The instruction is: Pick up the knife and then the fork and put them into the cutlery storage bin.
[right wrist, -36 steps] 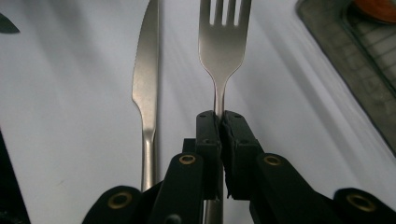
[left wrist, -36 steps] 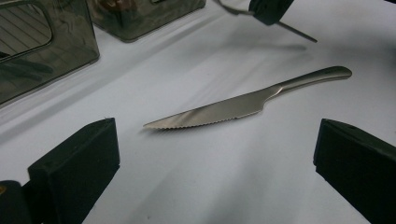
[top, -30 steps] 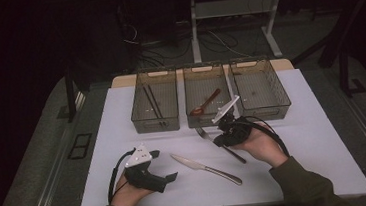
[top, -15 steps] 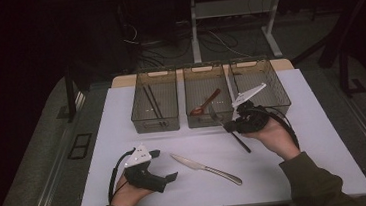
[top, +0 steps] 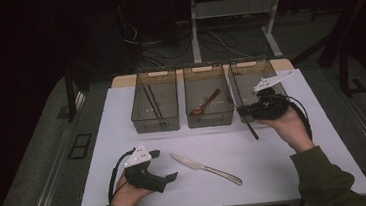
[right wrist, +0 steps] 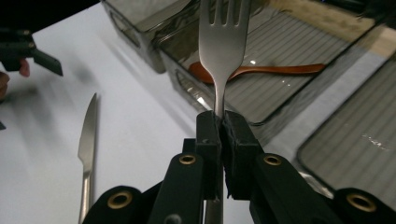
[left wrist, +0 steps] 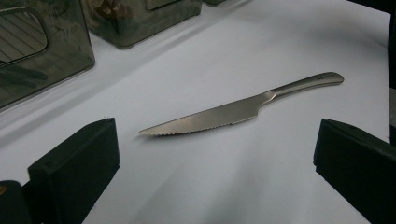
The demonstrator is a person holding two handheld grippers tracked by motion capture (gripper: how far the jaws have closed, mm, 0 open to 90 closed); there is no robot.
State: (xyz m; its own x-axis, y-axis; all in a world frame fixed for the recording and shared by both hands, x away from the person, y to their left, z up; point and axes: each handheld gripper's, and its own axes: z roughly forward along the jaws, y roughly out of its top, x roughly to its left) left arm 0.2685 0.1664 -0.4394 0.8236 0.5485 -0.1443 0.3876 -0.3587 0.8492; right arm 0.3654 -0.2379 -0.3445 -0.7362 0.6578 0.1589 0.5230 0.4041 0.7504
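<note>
Table [top: 122, 118] with a white top spans the middle of the high view. At lower left of that frame the left gripper [top: 169, 175] rests low on the white surface in the person's left hand [top: 126, 193], its fingers released and standing wide apart with nothing between them. In the left gripper view the two black fingers [left wrist: 74, 163] sit at the bottom corners, and the knife [left wrist: 243, 109] lies flat on the table ahead of them, serrated edge toward the camera, handle toward the upper right.

In the high view the knife [top: 204, 168] lies at lower centre, just to the right of the left gripper, blade pointing to the upper left.

Along the upper middle stand three smoky clear bins side by side. The left bin [top: 139, 118] holds dark chopsticks [top: 153, 103]. The middle bin [top: 192, 119] holds a reddish-brown spoon [top: 206, 103]. The right bin [top: 236, 73] sits at upper right.

The right gripper [top: 241, 111], held up in the right hand [top: 288, 126], hangs at the near left corner of the right bin. Its fingers are clenched on a fork [right wrist: 223, 42]: in the right gripper view the pads [right wrist: 208, 140] pinch the fork's neck, tines up at top centre, over the middle bin. In the high view the fork's handle [top: 250, 127] slants down from the gripper.
</note>
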